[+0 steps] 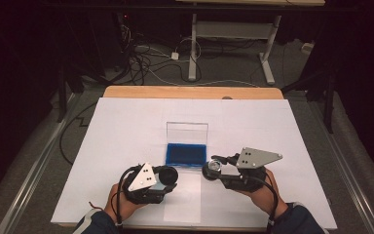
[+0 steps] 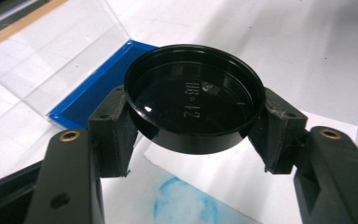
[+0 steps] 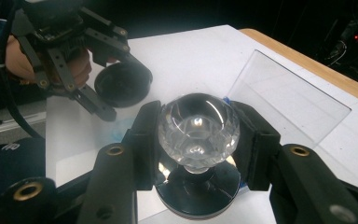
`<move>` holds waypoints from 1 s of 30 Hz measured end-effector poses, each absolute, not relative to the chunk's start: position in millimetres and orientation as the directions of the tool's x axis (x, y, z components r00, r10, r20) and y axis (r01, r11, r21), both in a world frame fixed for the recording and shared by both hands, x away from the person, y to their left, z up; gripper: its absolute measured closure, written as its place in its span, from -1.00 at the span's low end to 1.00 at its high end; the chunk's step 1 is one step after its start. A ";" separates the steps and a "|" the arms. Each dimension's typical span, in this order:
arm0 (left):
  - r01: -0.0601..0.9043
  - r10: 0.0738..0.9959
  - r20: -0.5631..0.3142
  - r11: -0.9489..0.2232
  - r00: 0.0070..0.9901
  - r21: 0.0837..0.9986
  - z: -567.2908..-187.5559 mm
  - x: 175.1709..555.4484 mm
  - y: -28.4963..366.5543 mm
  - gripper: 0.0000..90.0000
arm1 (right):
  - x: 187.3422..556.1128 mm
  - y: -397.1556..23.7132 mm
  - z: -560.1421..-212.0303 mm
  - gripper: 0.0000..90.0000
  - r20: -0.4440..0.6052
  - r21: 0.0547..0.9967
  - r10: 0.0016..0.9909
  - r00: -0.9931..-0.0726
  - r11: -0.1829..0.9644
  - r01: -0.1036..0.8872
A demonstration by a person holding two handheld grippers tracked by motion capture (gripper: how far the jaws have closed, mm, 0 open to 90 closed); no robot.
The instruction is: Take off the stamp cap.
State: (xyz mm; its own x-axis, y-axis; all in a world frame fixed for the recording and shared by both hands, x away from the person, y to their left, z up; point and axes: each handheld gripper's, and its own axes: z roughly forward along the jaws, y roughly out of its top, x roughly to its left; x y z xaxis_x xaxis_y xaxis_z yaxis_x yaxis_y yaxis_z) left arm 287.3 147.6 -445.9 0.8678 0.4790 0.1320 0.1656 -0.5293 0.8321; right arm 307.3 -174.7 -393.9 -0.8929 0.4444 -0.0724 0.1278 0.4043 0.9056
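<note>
A person sits at a table covered in white paper [image 1: 126,126], holding a gripper in each hand. The left gripper [image 2: 193,123] is closed on a round black plastic lid [image 2: 193,98], its jaws pressing the rim from both sides and holding it above the paper. The lid's hollow inside faces the camera, and raised mirrored lettering on it reads roughly "MG-12", though the characters are hard to make out. The right gripper [image 3: 198,140] is closed around a clear faceted glass ball [image 3: 198,126], which sits on a short stem over a round black base [image 3: 198,189]. From above, both grippers are near the table's front edge, close together but apart. Just beyond them lies an open case with a blue tray [image 1: 186,154] and an upright clear lid [image 1: 187,132]. A faint blue stain [image 2: 186,205] marks the paper below the left gripper.
</note>
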 end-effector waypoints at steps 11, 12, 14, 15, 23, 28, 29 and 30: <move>0.181 0.522 0.129 -0.501 0.843 0.847 -445.0 289.0 169.7 -0.18 | 308.7 -180.3 -393.4 0.27 -0.088 0.901 0.463 -0.882 0.414 0.127; 0.181 0.523 0.127 -0.497 0.843 0.848 -445.2 288.9 171.2 -0.18 | 308.7 -180.4 -393.6 0.27 -0.087 0.901 0.462 -0.883 0.414 0.128; 0.182 0.528 0.142 -0.514 0.837 0.838 -446.2 288.2 174.1 -0.18 | 308.2 -180.1 -393.9 0.27 -0.094 0.898 0.463 -0.882 0.421 0.126; 0.183 0.533 0.142 -0.510 0.834 0.841 -446.1 287.9 176.0 -0.18 | 308.2 -180.1 -393.9 0.27 -0.094 0.898 0.463 -0.882 0.421 0.126; 0.208 0.575 0.127 -0.481 0.808 0.852 -447.4 286.0 198.4 -0.18 | 308.4 -181.5 -393.7 0.27 -0.091 0.899 0.464 -0.881 0.418 0.127; 0.211 0.585 0.128 -0.476 0.801 0.854 -448.2 283.3 204.5 -0.18 | 308.4 -180.8 -393.5 0.27 -0.092 0.900 0.463 -0.882 0.417 0.125; 0.213 0.588 0.126 -0.473 0.799 0.855 -448.7 282.4 206.2 -0.18 | 308.5 -180.7 -393.7 0.27 -0.090 0.900 0.462 -0.882 0.418 0.127; 0.217 0.592 0.123 -0.470 0.797 0.855 -449.4 281.3 208.3 -0.18 | 309.1 -180.5 -394.1 0.27 -0.090 0.899 0.463 -0.882 0.419 0.128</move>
State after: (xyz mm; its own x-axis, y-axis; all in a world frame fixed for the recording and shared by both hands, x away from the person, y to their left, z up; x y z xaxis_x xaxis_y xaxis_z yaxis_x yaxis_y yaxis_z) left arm 281.3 208.3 -449.4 0.7966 0.5918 0.1232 0.2172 -0.4704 0.8553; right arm 309.1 -180.5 -394.1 -0.8817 0.4631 -0.0903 0.1282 0.4193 0.8987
